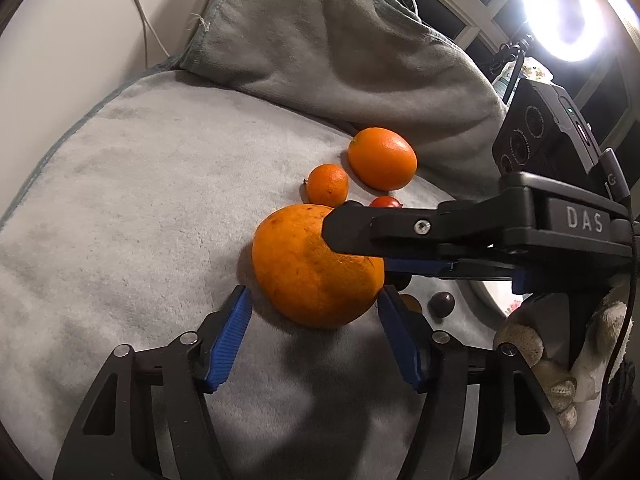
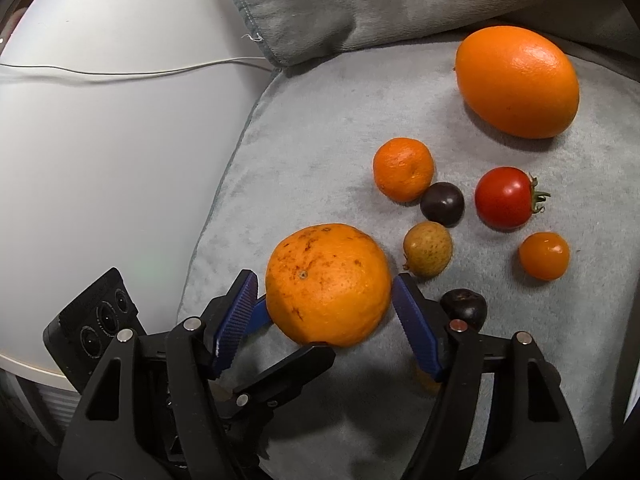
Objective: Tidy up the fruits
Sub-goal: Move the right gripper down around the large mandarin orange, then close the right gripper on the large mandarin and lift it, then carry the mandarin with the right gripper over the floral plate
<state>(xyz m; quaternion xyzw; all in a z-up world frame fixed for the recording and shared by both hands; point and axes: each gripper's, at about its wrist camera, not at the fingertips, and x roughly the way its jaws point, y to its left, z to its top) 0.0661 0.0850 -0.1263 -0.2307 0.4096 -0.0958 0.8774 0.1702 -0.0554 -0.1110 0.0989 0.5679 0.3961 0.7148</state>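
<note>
both grippers, left gripper (image 1: 314, 304) and right gripper (image 2: 326, 294), straddle the big orange (image 2: 328, 284) on the grey towel (image 2: 304, 168), fingers spread, not quite pinching.

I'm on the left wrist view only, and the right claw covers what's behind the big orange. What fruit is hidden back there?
Observer: A speckled yellowish fruit lies right beside the orange.
Operator: I see a bit of red. What's that?
Observer: A whole red tomato with a green stem, lying apart from the orange.
Operator: Is the right claw clamped on the orange?
Observer: No. The right claw straddles the orange, and a gap shows at one pad.
</note>
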